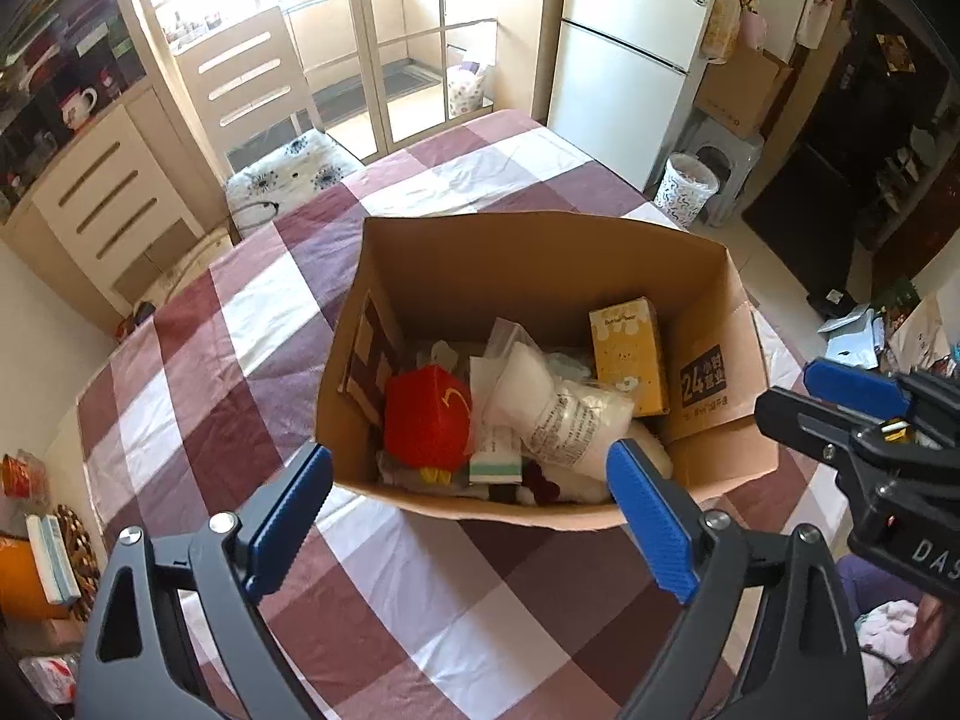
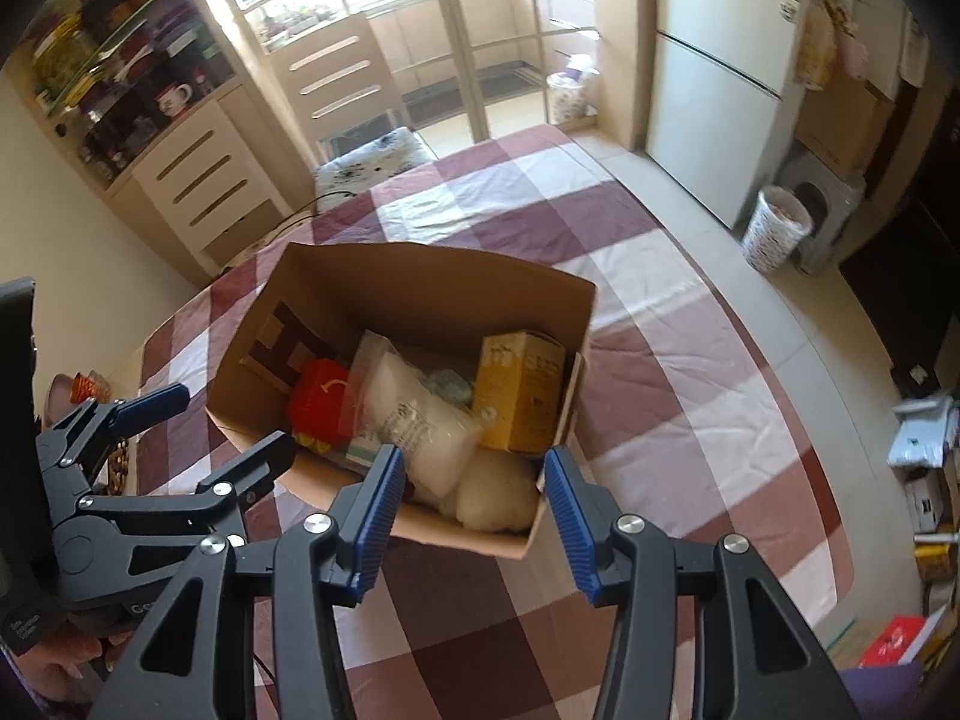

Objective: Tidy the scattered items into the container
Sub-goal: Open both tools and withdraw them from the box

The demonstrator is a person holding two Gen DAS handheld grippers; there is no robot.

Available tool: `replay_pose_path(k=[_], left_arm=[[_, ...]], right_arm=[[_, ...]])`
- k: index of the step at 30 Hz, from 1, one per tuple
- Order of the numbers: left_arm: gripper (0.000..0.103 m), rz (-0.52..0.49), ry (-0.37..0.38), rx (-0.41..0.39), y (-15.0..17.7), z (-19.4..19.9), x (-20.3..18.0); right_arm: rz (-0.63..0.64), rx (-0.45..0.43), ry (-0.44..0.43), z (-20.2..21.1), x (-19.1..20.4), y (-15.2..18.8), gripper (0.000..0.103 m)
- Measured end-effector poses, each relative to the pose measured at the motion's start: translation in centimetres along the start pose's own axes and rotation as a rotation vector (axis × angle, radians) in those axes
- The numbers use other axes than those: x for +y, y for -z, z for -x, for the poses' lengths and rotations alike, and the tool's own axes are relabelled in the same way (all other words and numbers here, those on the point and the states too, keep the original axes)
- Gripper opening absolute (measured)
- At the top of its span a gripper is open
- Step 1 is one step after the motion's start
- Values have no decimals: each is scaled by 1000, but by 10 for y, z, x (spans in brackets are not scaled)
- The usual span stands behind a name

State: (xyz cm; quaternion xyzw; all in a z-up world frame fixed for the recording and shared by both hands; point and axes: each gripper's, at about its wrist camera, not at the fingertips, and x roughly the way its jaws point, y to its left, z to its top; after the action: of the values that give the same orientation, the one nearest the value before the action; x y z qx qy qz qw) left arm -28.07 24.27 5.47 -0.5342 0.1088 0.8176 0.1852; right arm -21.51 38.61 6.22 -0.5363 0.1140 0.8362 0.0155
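Both claws are held apart and empty above the counter (image 1: 420,600), just short of the box (image 1: 540,252), which suggests the tidying is nearly or fully done. Left claw (image 1: 468,498) frames the box's near rim; right claw (image 2: 474,501) likewise. Ahead of the claws, inside the box: red toy (image 1: 426,414), clear bag (image 1: 570,414) with unreadable print, yellow carton (image 1: 630,354). On the box flap "24" is read. No loose items are seen on the cloth.
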Motion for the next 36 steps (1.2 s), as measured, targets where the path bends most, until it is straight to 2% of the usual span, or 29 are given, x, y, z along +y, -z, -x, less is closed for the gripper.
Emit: replay_pose_path(k=[6,16,36], left_arm=[[95,23,14,30,4,-5,-3],[95,43,21,55,5,-13,-2],[95,21,-19,58,0,-20,1]], right_arm=[[-19,-13,65,0,-2,9,50],[-18,-1,76,-11,1,13,50],[2,16,98,-23,6,10,50]])
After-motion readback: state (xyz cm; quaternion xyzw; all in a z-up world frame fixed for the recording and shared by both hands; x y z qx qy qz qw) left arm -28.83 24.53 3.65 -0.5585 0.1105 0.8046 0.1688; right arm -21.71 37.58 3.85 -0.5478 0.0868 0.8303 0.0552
